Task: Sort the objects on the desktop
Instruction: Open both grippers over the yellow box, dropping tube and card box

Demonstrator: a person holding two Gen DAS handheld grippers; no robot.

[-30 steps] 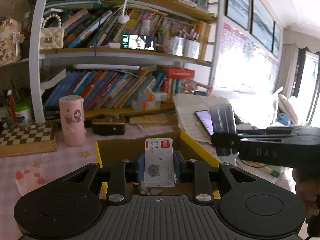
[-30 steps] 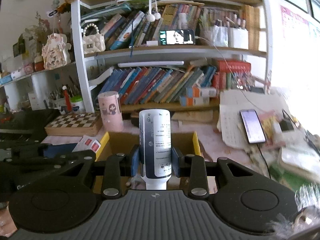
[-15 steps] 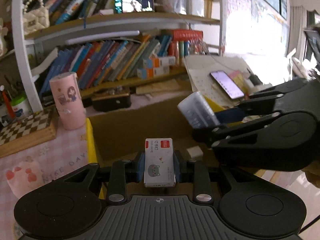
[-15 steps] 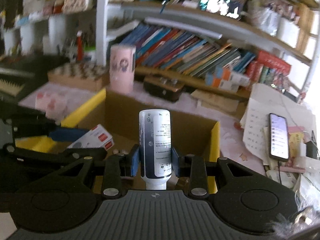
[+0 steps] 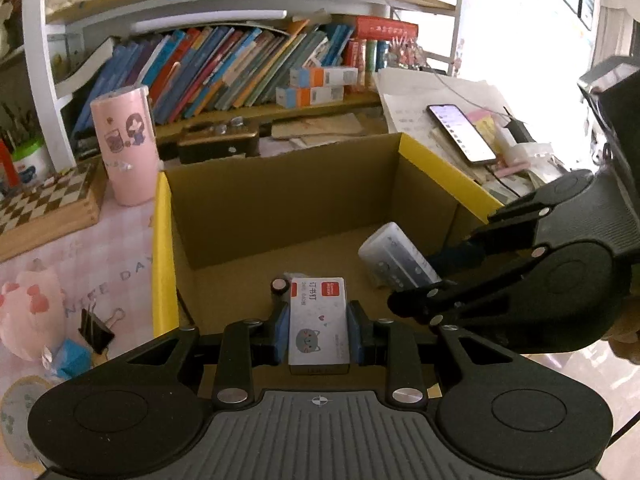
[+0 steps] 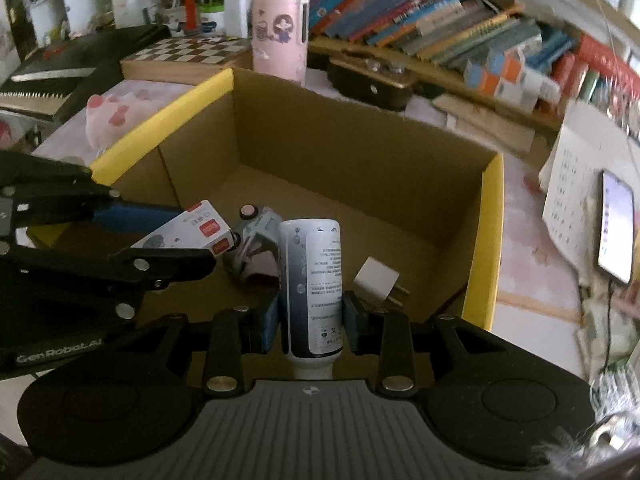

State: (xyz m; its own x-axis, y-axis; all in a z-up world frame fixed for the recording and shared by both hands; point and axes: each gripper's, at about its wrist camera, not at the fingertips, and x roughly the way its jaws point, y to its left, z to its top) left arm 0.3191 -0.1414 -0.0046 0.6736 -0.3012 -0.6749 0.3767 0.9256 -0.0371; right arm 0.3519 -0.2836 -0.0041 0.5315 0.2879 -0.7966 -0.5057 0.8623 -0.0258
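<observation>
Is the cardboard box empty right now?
No. The box already holds a white plug and a small toy-like item lying on its floor; what that item is I cannot tell.

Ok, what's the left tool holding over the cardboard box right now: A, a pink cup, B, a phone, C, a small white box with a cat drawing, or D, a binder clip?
C: the left tool is clamped on the small white box with a cat drawing, over the cardboard box.

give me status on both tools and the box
Left tool shut on staple box. Right tool shut on bottle. Both over cardboard box; plug adapter inside.
</observation>
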